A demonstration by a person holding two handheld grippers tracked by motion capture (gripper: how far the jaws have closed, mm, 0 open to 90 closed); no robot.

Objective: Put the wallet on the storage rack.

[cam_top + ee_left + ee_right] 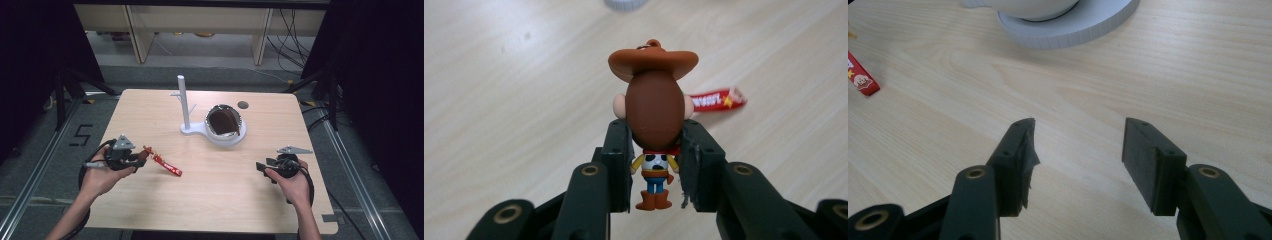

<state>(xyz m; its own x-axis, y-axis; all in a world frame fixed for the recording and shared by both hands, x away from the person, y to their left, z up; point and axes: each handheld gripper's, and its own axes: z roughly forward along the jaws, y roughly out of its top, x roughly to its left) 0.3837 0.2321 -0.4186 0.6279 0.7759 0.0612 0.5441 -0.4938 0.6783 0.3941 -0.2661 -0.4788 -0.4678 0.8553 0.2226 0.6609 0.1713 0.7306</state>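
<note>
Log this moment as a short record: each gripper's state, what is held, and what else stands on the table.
left gripper: shut on the cowboy figure keychain, its head between the jaws
keychain strap: red, lying on the table
right gripper: open, holding nothing, over bare wood
white stand: upright post with small pegs, on a white base
bowl: on the stand's base, dark inside

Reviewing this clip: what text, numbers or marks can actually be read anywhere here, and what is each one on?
"5": black mark on the floor left of the table.
White lettering and a yellow star on the red strap of the cowboy figure keychain in the left gripper: too blurred to read.
Nothing else legible.
</note>
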